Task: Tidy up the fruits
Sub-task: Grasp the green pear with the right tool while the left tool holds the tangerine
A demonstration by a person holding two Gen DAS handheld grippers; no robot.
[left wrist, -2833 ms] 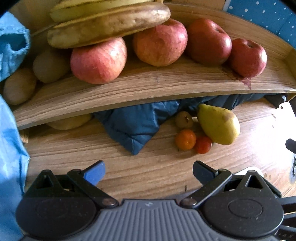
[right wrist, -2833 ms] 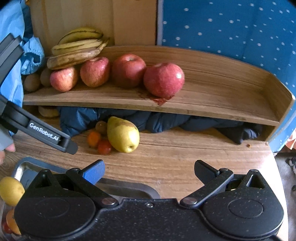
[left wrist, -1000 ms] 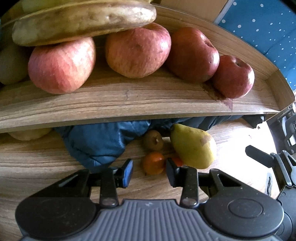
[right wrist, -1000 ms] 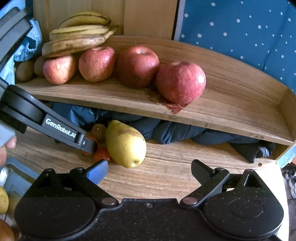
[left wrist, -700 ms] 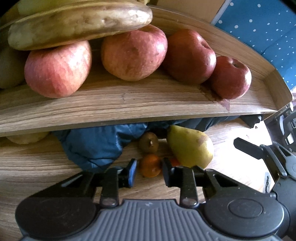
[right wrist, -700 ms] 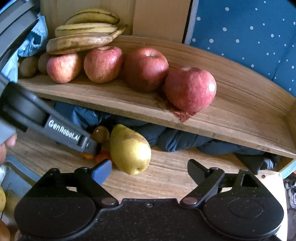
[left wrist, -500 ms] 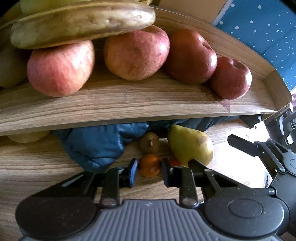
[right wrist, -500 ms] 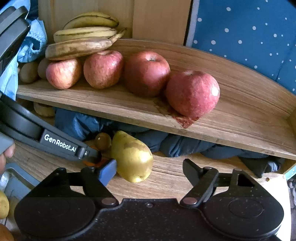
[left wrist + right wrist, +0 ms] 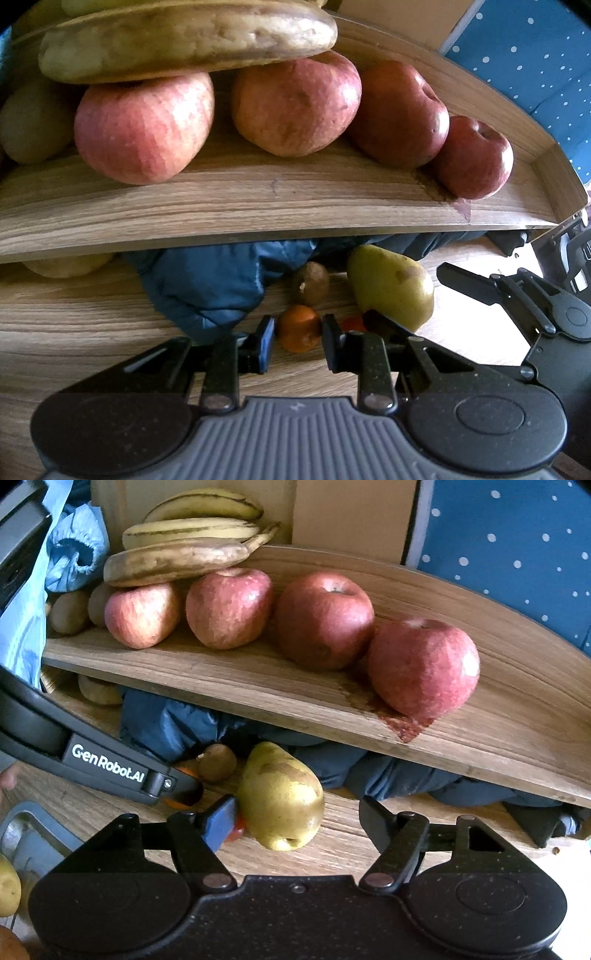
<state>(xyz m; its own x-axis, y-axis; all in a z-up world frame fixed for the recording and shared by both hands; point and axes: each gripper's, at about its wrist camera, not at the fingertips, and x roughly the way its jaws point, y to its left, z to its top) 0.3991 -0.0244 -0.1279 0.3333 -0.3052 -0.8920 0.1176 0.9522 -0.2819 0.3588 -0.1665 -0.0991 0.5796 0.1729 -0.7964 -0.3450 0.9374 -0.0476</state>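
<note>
We are clamping the small orange fruit (image 9: 298,328) in the left tool (image 9: 297,341); the right tool (image 9: 297,818) is closing around the pear (image 9: 280,796), its pads not gripping.

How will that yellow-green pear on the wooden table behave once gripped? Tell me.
The yellow-green pear lies on its side, so it will probably roll or pivot if pushed. Its tapered body may slide out toward the narrow end as the closing right gripper squeezes. Brown blotches suggest soft skin that bruises easily.
</note>
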